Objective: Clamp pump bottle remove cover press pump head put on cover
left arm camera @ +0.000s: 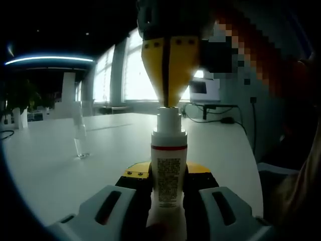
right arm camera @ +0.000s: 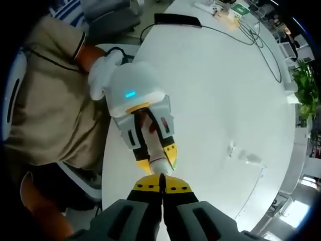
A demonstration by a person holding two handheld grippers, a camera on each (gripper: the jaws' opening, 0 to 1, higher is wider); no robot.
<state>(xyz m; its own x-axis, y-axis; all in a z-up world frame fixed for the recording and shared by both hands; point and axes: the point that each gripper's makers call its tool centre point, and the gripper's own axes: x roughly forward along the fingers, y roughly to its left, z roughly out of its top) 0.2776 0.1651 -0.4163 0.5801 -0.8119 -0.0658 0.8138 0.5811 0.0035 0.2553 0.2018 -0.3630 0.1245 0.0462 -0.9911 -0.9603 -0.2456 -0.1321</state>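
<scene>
Cover point(left arm camera: 80, 135) apart on table point(left arm camera: 60, 165), cables point(right arm camera: 261, 45) beyond

The pump bottle point(left arm camera: 168, 170) is a slim white cylinder with a thin red band below its shoulder and a label of fine dark print down its front. It stands upright between the jaws of the left claw point(left arm camera: 168, 201), which press against its lower body on both sides. Its white pump head point(left arm camera: 168, 120) is bare, and the closed tips of the right claw point(left arm camera: 168, 98) touch it from above. The cover point(left arm camera: 79, 138), a clear narrow cap, stands upright on the white counter point(left arm camera: 60, 165), well apart from the bottle, on its left in the left gripper view
</scene>
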